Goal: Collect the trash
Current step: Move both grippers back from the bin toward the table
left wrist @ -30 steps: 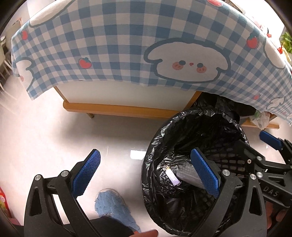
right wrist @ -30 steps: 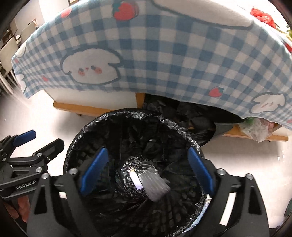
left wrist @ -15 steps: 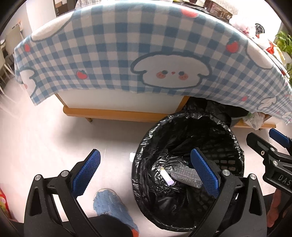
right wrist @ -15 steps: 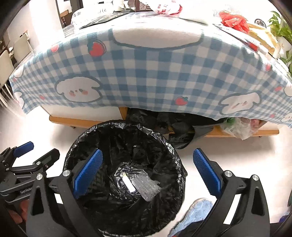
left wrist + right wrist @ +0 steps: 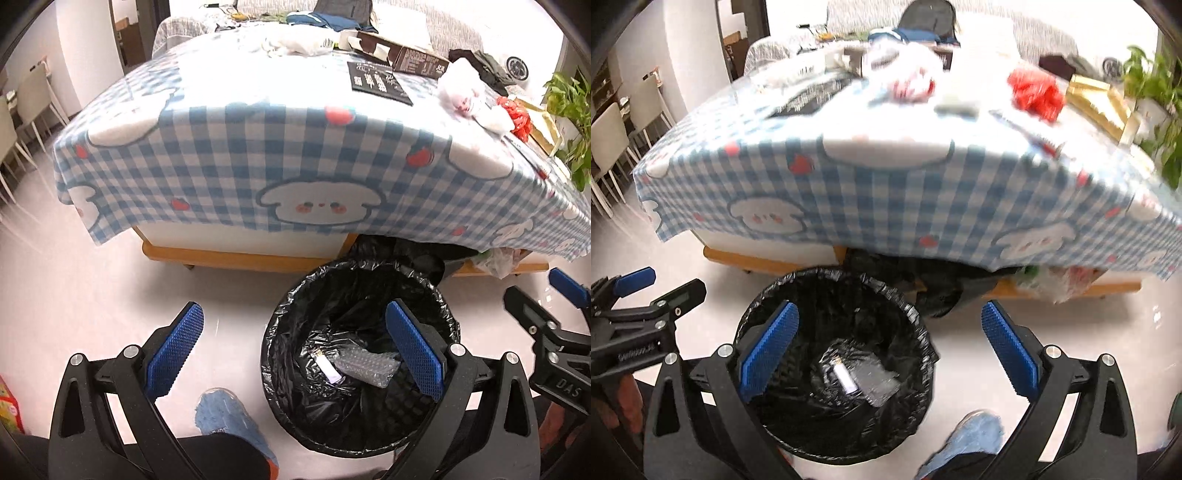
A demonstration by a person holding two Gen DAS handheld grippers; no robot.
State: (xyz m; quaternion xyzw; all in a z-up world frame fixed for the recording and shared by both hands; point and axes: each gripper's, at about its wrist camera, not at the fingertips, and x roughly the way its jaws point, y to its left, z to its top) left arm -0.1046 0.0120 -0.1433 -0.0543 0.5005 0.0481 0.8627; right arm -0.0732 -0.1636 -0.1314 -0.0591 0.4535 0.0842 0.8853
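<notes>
Both claws spread, empty: left claw point(image 5: 295, 350), right claw point(image 5: 890, 350); lined bin point(image 5: 360, 354) on pale floor point(image 5: 92, 295); checked-cloth worktop point(image 5: 295, 147) cluttered.

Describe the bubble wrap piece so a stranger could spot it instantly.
Find the table with the blue checked tablecloth; on the floor before it stands a bin with a black liner. The bubble wrap lies at its bottom, clear and dimpled, beside a small white strip.

We see left gripper point(image 5: 295, 347) jaws wide, empty, above bin point(image 5: 360, 439); bubble wrap point(image 5: 369, 365) inside; table point(image 5: 295, 155) at 12 o'clock, right gripper point(image 5: 546, 299) at 3.
</notes>
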